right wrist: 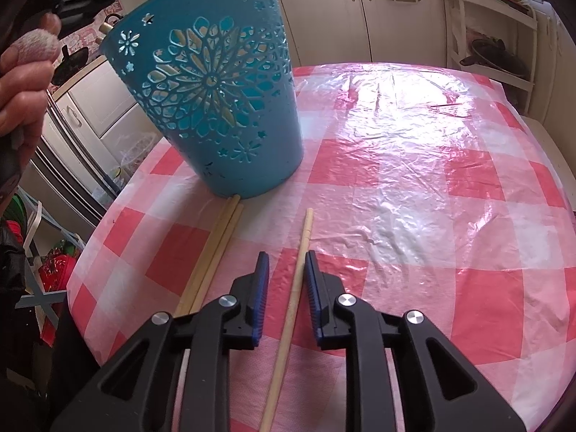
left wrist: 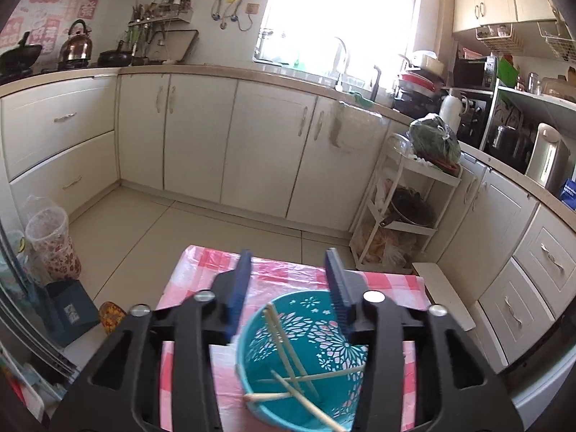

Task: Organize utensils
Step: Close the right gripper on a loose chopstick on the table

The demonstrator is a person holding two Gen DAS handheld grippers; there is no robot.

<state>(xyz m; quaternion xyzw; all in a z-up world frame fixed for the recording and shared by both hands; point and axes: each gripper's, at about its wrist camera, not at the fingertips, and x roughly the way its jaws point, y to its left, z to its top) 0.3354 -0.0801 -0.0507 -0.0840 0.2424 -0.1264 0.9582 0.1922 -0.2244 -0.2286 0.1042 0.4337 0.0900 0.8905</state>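
A teal perforated utensil holder (right wrist: 216,93) stands on the pink checked tablecloth (right wrist: 414,165). In the left wrist view I look down into it (left wrist: 306,360); several wooden chopsticks (left wrist: 288,378) lie inside. My left gripper (left wrist: 291,270) is open, hovering above the holder's rim, empty. My right gripper (right wrist: 287,259) is open and low over the table, its fingers straddling one loose chopstick (right wrist: 297,280) without gripping it. Two more chopsticks (right wrist: 212,255) lie side by side to the left, their tips at the holder's base.
The small table stands in a kitchen. A white shelf trolley (left wrist: 399,208) stands beyond its far right corner, cream cabinets (left wrist: 230,144) behind. A floral jar (left wrist: 54,248) and a dark box (left wrist: 72,309) sit on the floor at left.
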